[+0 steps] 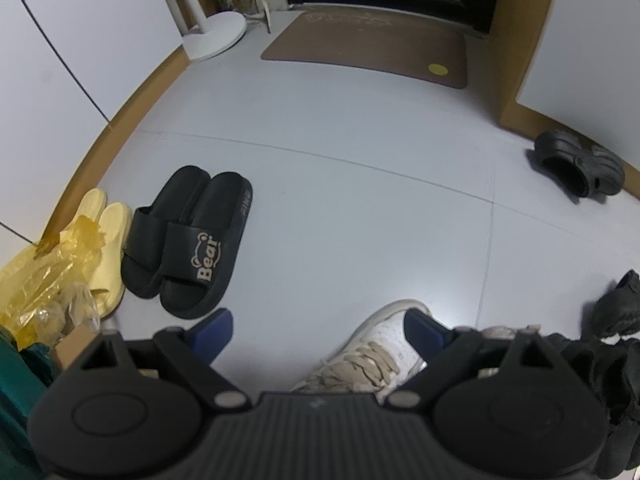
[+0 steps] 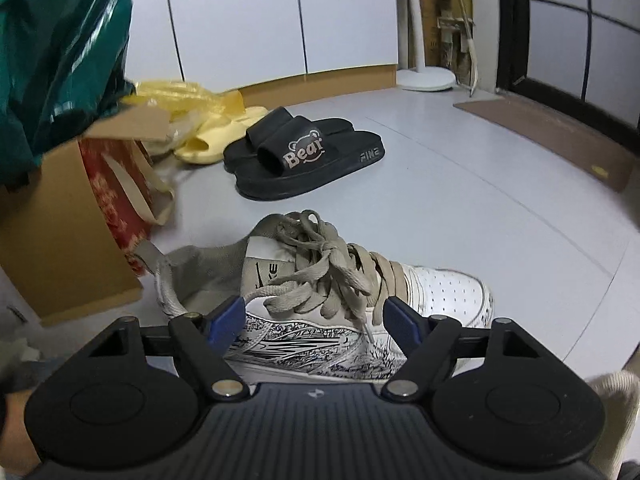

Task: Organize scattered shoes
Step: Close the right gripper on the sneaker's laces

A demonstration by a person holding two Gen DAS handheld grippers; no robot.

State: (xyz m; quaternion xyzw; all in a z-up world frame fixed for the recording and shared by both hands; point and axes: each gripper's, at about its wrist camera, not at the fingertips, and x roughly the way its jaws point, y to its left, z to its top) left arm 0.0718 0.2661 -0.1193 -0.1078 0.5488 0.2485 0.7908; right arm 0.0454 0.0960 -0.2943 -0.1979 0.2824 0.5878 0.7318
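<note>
A white sneaker with beige laces and dark line drawings lies on the grey floor, toe to the right. My right gripper is open, its blue fingers straddling the sneaker's side without closing on it. The sneaker's toe also shows in the left wrist view. My left gripper is open and empty above the floor, its right finger over the toe. A pair of black "Bear" slides sits side by side at left, also in the right wrist view. Yellow slides lie next to them by the wall.
A black clog pair lies by the right wall. More black shoes sit at the right edge. A cardboard box, red bag, green bag and yellow plastic crowd the left. A brown doormat and fan base lie ahead.
</note>
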